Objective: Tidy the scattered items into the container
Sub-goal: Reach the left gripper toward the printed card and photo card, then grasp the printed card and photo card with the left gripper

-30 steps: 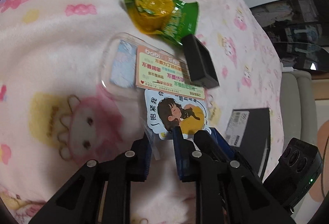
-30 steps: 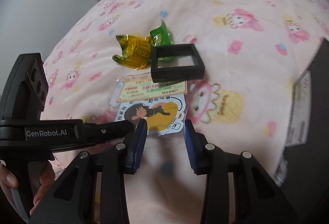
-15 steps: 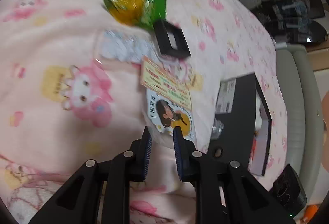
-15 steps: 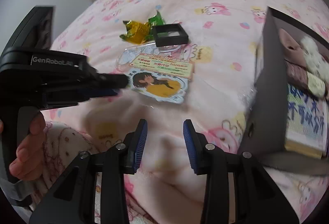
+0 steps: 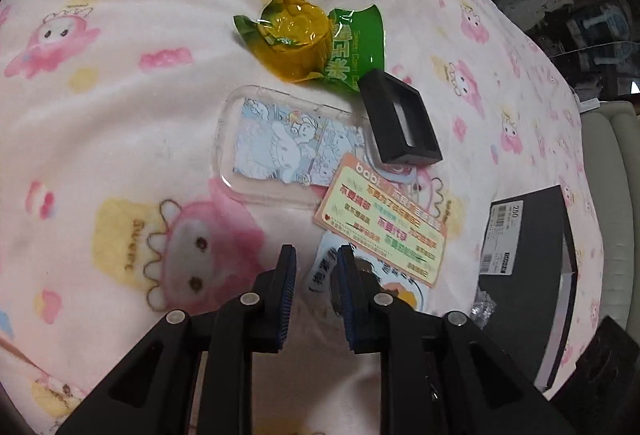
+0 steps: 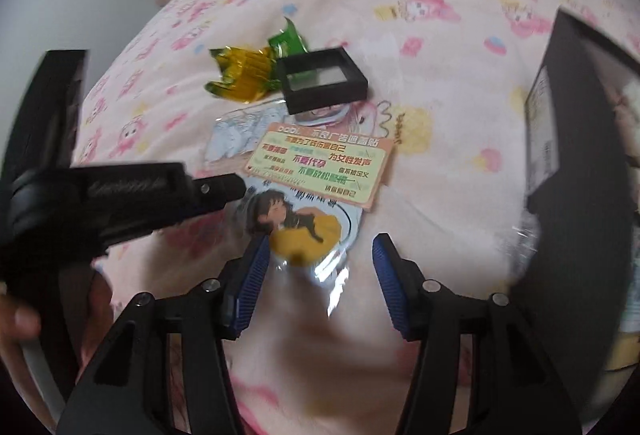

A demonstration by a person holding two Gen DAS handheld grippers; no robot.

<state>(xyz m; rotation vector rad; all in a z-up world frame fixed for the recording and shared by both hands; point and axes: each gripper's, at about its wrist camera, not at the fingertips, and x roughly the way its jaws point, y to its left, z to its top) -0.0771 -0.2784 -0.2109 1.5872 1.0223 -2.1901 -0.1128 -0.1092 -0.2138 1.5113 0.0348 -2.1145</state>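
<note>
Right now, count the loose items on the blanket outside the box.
5: corn snack packet farthest, black frame beside it, clear phone case, text card, girl sticker nearest. More may be hidden.

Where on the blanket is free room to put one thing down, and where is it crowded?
Free: the blanket left of the clear case, and between the orange card and the black box. Crowded: snack packet, black frame, case, card and sticker overlap.

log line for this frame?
left gripper: open at sticker | right gripper: just opened, over sticker | box: beside
</note>
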